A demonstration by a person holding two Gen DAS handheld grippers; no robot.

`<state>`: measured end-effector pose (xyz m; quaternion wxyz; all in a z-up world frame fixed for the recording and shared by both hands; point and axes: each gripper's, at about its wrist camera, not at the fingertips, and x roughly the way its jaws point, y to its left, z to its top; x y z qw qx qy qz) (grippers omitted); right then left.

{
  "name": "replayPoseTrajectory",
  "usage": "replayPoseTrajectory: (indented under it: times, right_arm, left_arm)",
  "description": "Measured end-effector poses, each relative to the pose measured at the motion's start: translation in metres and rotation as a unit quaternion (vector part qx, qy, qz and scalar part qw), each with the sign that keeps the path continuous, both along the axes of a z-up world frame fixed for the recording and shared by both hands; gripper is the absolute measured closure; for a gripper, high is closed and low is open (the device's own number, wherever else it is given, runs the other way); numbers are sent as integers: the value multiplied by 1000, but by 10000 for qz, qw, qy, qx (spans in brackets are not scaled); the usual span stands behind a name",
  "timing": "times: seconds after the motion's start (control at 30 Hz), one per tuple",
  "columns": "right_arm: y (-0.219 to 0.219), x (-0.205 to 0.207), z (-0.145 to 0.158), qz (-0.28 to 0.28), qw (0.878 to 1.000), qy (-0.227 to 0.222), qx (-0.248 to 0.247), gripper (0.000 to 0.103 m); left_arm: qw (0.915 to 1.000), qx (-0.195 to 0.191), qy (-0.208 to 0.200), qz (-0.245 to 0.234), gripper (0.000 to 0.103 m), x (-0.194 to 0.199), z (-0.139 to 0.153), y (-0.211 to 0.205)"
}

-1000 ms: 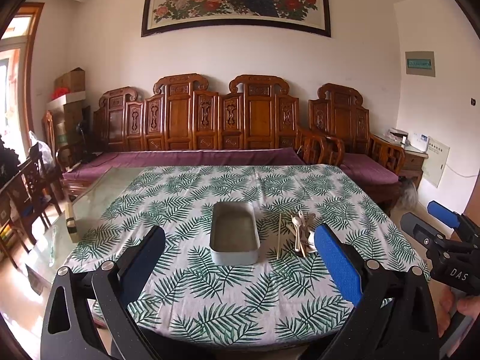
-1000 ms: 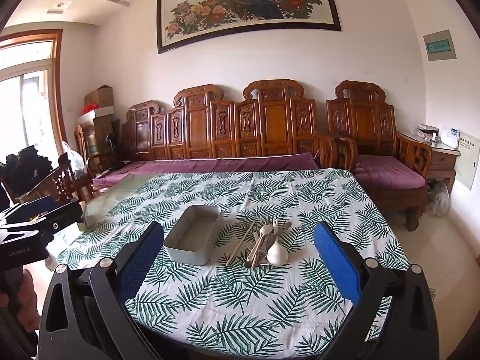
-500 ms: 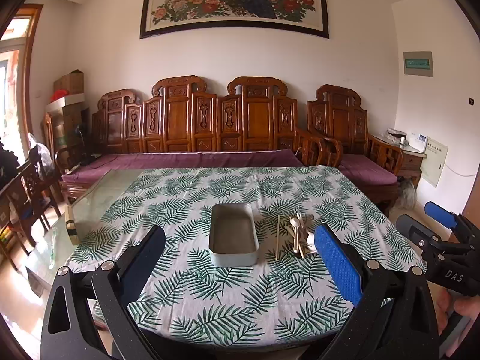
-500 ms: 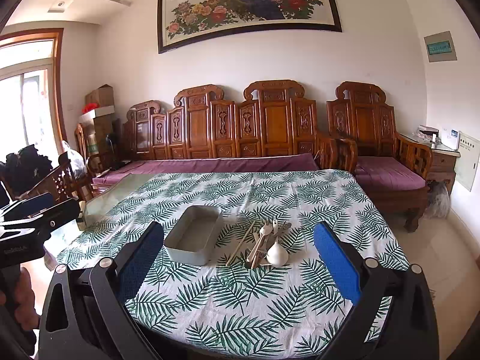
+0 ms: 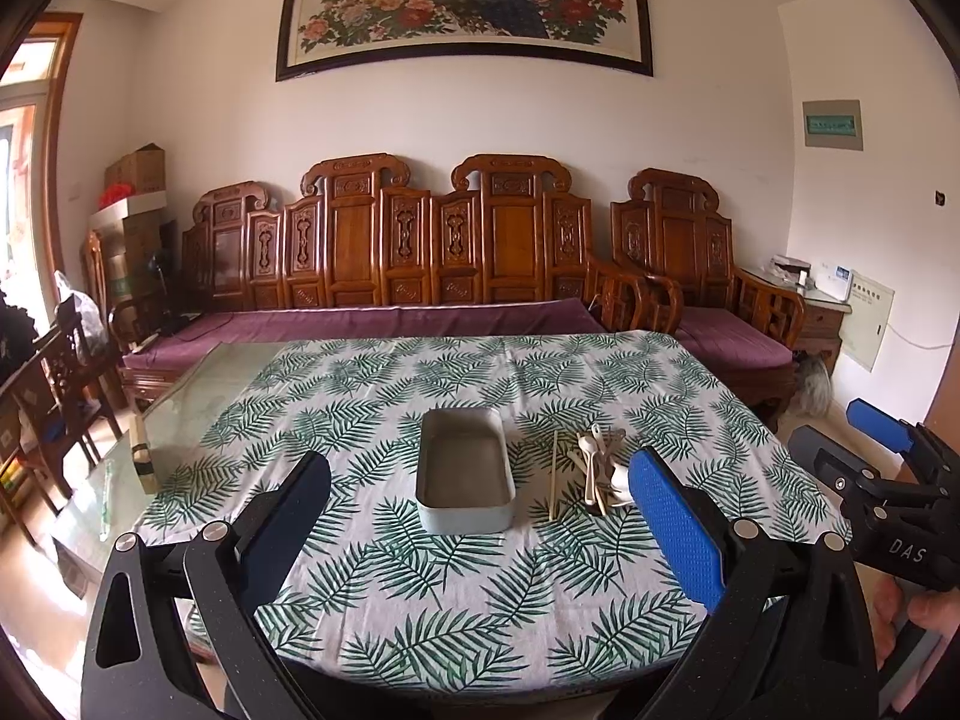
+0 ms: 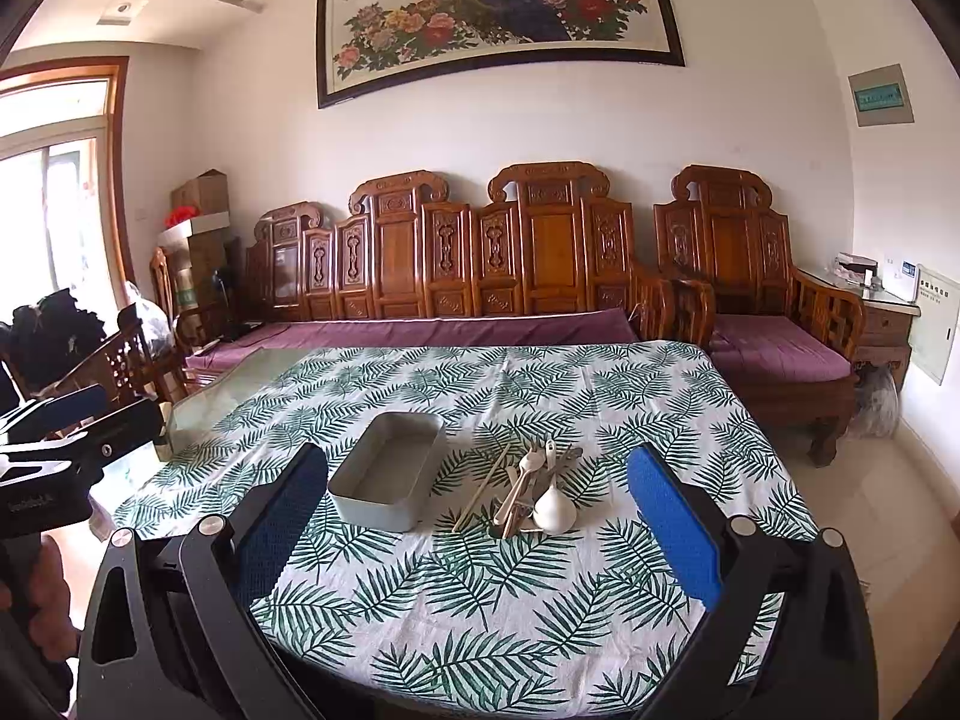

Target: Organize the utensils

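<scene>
A shallow grey rectangular metal tin (image 5: 467, 477) is set near the middle of the leaf-printed tablecloth (image 5: 456, 594), its open top facing up and nothing seen inside, so it is judged to be the receiver for the task. Just to its right a loose heap of pale spoons and small cutlery (image 6: 534, 489) is piled, with a pair of light wooden chopsticks (image 6: 482, 487) laid between heap and tin (close enough for short transfers). Both tools are held back from the near table edge, well apart from the utensils. The left gripper (image 5: 480, 534) is seen with its blue-padded fingers spread wide and nothing between them; the right gripper (image 6: 477, 531) is likewise spread and unloaded, framing the heap, presumably in readiness for a first pick.
</scene>
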<state>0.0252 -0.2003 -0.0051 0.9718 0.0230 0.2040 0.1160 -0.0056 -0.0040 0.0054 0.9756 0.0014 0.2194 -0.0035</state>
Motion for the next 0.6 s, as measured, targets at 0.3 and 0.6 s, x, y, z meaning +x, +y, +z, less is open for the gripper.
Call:
replayPoseTrajectory:
  times: [0.3, 0.6]
  right_arm:
    - [0, 0, 0, 2, 10000, -3, 0, 3]
    - [0, 0, 2, -4, 10000, -1, 5, 3]
  left_arm:
    - [10000, 15, -11, -16, 7, -1, 0, -1]
    - [10000, 14, 8, -50, 7, 0, -1, -2]
